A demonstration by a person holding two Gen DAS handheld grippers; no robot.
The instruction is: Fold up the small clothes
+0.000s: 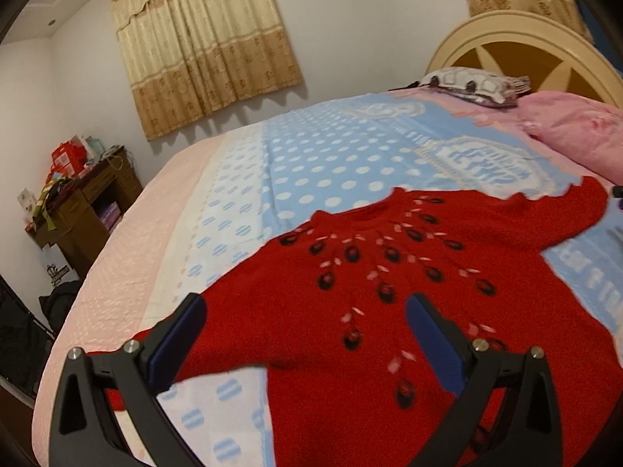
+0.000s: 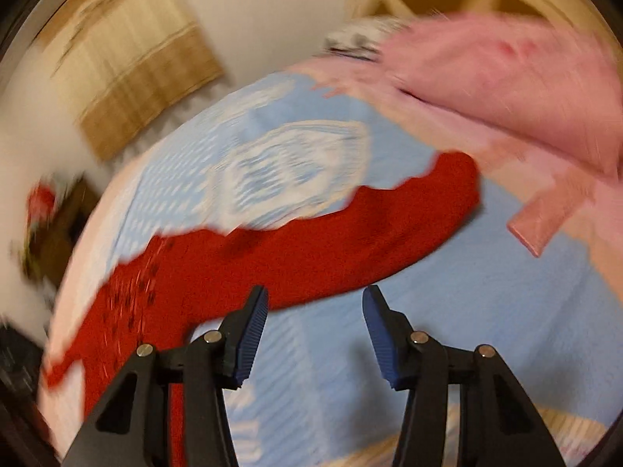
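Sweater [image 1: 389, 311] beneath spread left fingers [image 1: 194, 311]

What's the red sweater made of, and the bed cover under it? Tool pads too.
Red sweater: looks like knitted yarn, matte and fuzzy, with a dark bead-like pattern fanning from the neck. Bed cover: thin woven or printed fabric, flat, light blue with white dots. Pads of the right tool: probably ribbed blue rubber or plastic on black plastic arms.

Dim indoor light, right view seemingly motion-blurred
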